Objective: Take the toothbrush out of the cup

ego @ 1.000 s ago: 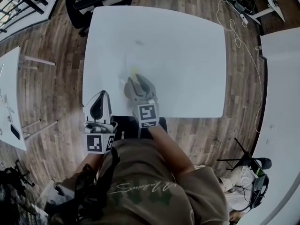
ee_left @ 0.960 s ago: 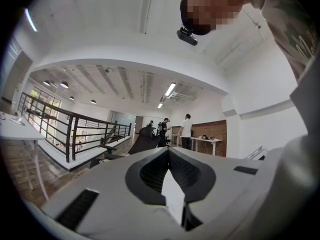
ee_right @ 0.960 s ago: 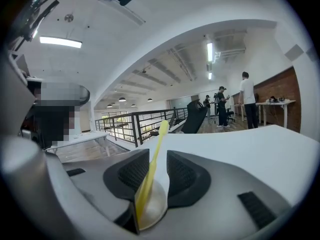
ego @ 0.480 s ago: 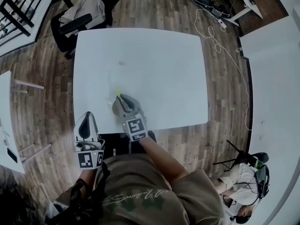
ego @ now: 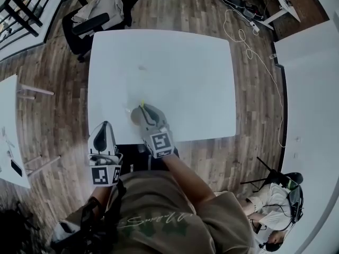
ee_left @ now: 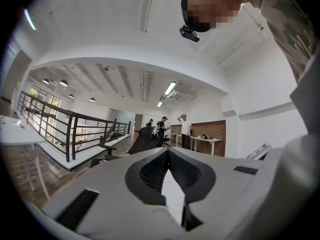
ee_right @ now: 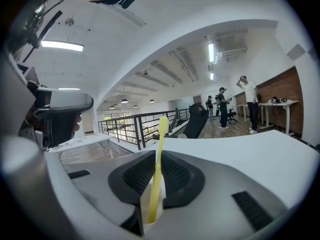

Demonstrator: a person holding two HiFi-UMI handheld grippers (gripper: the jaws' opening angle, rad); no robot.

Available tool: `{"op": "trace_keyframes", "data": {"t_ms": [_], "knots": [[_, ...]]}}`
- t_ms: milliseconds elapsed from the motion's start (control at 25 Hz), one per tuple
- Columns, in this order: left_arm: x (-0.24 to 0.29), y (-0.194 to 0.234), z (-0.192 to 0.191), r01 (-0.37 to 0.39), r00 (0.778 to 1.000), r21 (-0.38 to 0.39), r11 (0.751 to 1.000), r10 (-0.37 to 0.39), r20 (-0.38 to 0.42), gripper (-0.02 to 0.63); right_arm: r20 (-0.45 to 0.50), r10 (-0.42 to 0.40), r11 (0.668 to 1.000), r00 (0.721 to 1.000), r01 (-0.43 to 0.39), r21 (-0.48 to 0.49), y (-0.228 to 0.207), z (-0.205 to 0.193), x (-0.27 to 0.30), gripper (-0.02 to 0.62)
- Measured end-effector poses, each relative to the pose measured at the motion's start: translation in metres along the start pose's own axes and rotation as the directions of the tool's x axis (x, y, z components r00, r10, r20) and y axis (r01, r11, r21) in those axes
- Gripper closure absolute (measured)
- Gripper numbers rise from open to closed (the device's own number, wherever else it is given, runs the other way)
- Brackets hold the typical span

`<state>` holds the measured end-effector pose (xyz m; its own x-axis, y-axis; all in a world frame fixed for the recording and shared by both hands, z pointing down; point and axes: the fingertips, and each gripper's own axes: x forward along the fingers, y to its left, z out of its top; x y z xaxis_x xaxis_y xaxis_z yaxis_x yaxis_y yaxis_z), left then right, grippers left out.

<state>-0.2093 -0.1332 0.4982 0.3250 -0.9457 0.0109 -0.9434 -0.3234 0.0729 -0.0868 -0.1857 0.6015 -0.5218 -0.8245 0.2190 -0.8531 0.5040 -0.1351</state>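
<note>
A yellow toothbrush [ee_right: 158, 164] stands upright between the pads of my right gripper [ee_right: 155, 181]. Its jaws are closing and the pads press on the handle. In the head view the right gripper [ego: 141, 111] is over the near left part of the white table [ego: 180, 73], with the toothbrush's tip [ego: 142, 105] showing above it. A faint clear cup [ego: 128, 111] sits just left of the jaws; I cannot tell how much of the brush is still inside it. My left gripper [ego: 104, 125] hangs off the table's near edge, shut and empty, and is also seen in its own view [ee_left: 169, 169].
A black office chair [ego: 87, 23] stands past the table's far left corner. Cables [ego: 249, 30] lie on the wooden floor at the far right. Another white table [ego: 312, 89] is to the right, and a smaller one [ego: 10, 131] to the left.
The right jaws have narrowed around the toothbrush, and the gripper has risen a little with it. The left gripper has also risen slightly.
</note>
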Motion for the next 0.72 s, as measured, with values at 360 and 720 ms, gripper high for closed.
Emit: {"op": "trace_keyframes", "data": {"t_ms": [360,720], "knots": [[-0.005,-0.007,0.031,0.015,1.000,-0.007,1.000,-0.015,-0.025,0.595,0.010,-0.020,1.000,1.000,0.020,0.021,0.006,0.037,-0.018,0.563],[-0.003,-0.010,0.120,0.039,0.999,-0.026,0.999,-0.040,-0.018,0.595,0.022,-0.049,0.999,0.999,0.049,0.020,0.021,0.129,-0.049,0.563]]}}
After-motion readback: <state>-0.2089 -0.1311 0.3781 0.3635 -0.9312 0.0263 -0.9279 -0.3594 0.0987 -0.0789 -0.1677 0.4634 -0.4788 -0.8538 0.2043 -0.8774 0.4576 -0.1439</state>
